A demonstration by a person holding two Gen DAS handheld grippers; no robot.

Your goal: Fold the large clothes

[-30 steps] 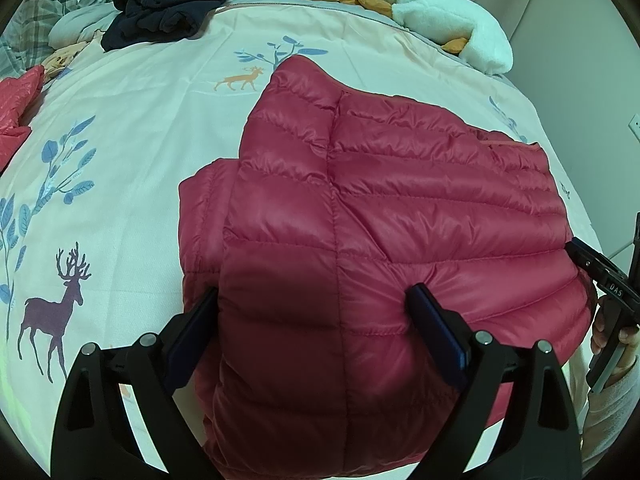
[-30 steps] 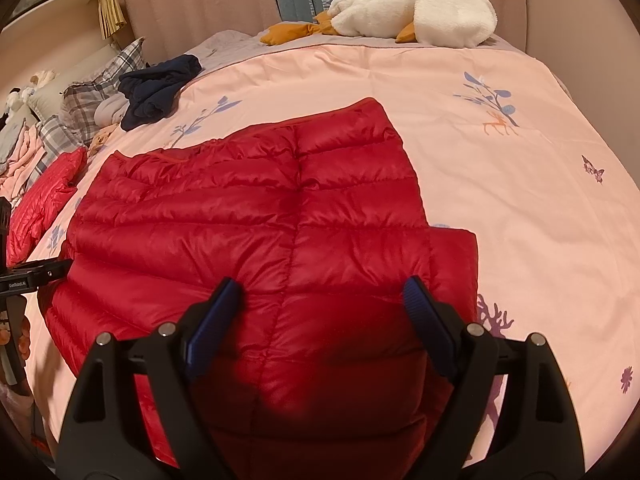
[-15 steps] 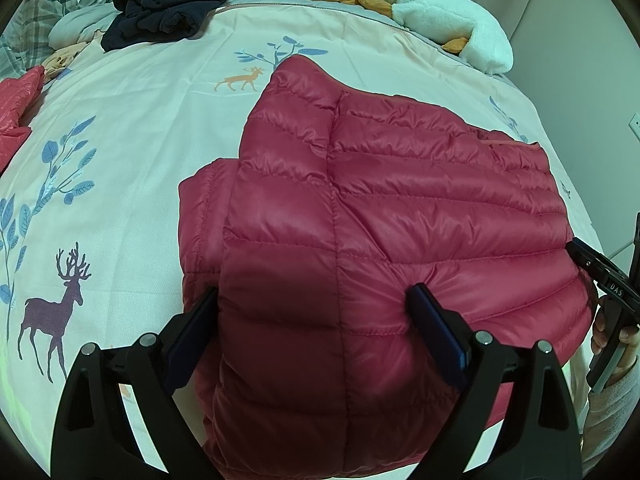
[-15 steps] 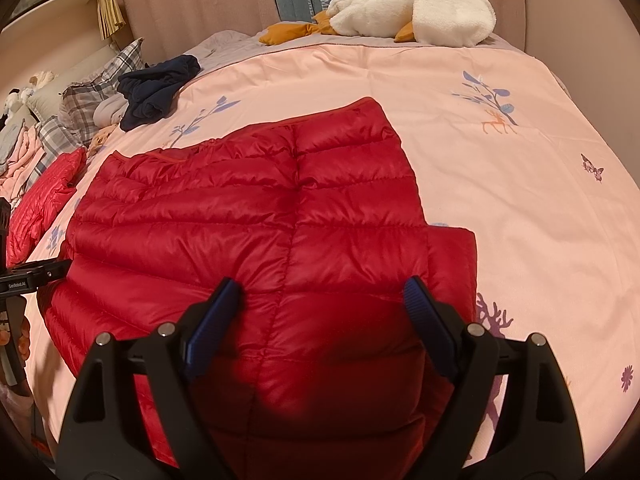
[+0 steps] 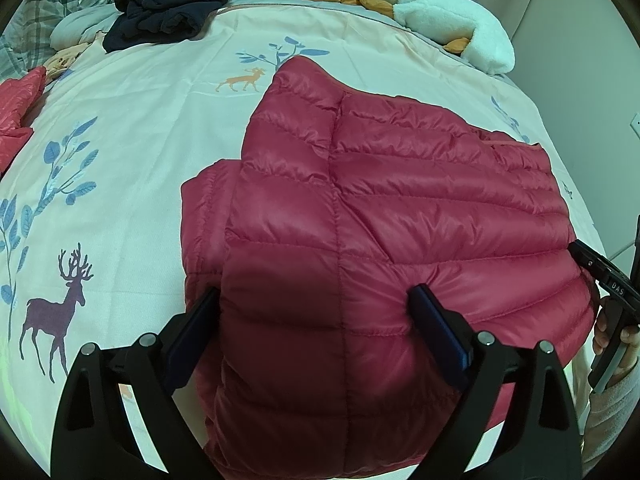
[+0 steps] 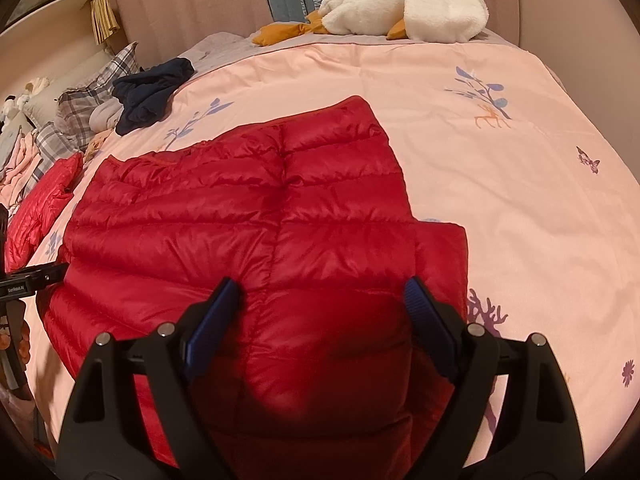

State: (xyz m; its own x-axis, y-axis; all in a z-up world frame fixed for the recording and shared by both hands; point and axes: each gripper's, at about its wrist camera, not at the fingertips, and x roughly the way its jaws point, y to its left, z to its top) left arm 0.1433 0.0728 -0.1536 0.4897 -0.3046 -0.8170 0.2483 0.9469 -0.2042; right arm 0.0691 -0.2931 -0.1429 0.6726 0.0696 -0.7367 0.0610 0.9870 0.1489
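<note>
A red quilted down jacket (image 5: 380, 216) lies flat on the bed, partly folded, with a sleeve tucked under one side. It also shows in the right wrist view (image 6: 248, 220). My left gripper (image 5: 316, 300) is open, with its fingers spread over the jacket's near left end. My right gripper (image 6: 320, 292) is open over the jacket's near right end. Neither holds cloth. The right gripper's body shows at the right edge of the left wrist view (image 5: 612, 280).
The pink bedspread (image 6: 500, 184) has deer and plant prints. A dark navy garment (image 5: 168, 8) and plaid pillows (image 6: 80, 100) lie at the far left. A white plush toy (image 6: 404, 4) rests by the headboard. Another red garment (image 6: 36, 204) lies at the left.
</note>
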